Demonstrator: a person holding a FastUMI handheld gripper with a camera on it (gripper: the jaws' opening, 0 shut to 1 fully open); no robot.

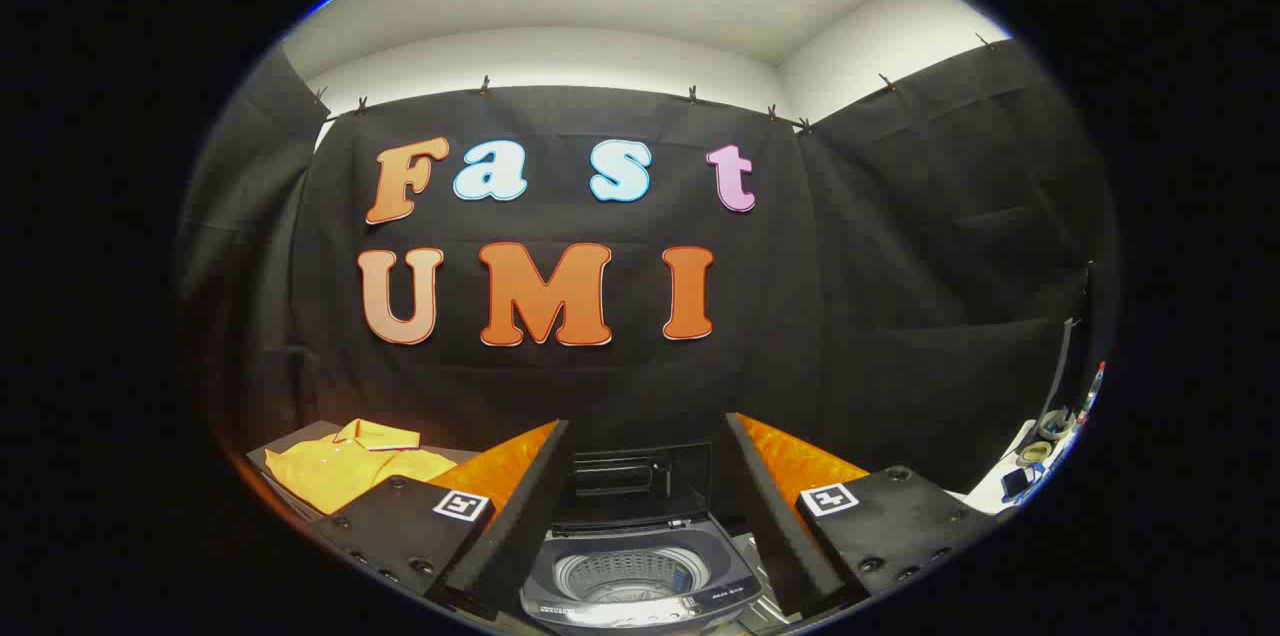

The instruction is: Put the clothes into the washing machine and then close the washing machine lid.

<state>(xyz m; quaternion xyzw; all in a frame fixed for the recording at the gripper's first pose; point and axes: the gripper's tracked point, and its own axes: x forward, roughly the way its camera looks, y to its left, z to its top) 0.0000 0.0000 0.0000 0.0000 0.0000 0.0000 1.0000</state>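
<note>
Here, one small top-loading washing machine [640, 581] stands between and just ahead of the fingers, its round drum [622, 576] facing straight up and its lid [640, 484] raised upright behind the opening. One yellow shirt [350, 468] lies folded flat on a low surface [268, 461] beyond the left finger, collar toward the back wall, its long side running left to right. The gripper [640, 506] is spread wide, holding nothing and touching nothing.
</note>
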